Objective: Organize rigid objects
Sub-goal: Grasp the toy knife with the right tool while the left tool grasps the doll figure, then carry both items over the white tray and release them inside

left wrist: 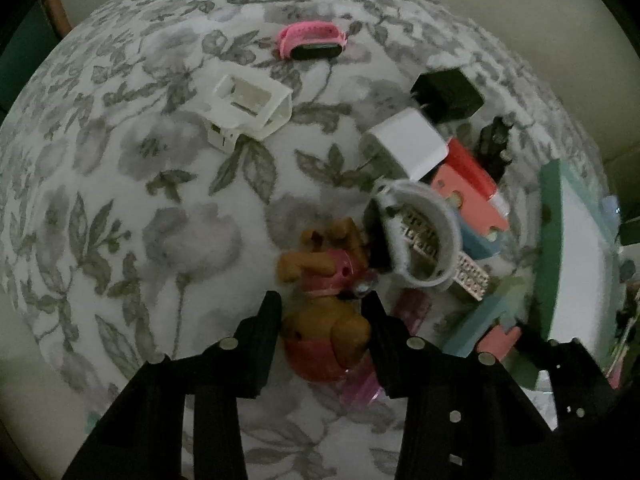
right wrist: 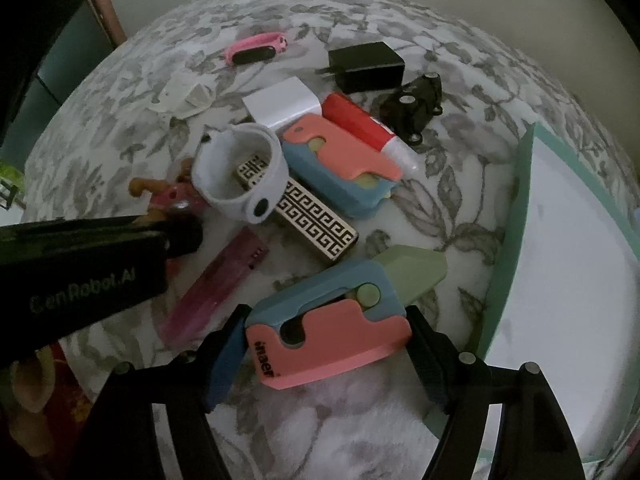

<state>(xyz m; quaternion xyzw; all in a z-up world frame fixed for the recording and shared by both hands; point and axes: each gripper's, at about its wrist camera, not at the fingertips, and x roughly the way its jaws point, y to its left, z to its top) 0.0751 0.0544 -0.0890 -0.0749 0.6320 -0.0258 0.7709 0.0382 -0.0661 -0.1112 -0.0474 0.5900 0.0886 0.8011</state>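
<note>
In the left wrist view my left gripper (left wrist: 322,300) points down at a floral cloth (left wrist: 160,220), and its jaws press both sides of a brown toy dog in pink clothes (left wrist: 320,320). The right wrist view shows my right gripper (right wrist: 328,312) with both pads against a pink-and-blue toy knife (right wrist: 332,336) whose pale green blade (right wrist: 416,272) sticks out ahead. The left gripper's black body (right wrist: 80,264) crosses that view at the left.
A green-rimmed white tray (right wrist: 516,240) lies to the right. Ahead are a second toy knife (right wrist: 340,164), white band (right wrist: 240,172), patterned box (right wrist: 316,228), purple piece (right wrist: 216,292), red tube (right wrist: 356,124), white block (right wrist: 282,106), black charger (right wrist: 368,66), toy car (right wrist: 416,108), pink watch (right wrist: 256,50) and white casing (left wrist: 250,106).
</note>
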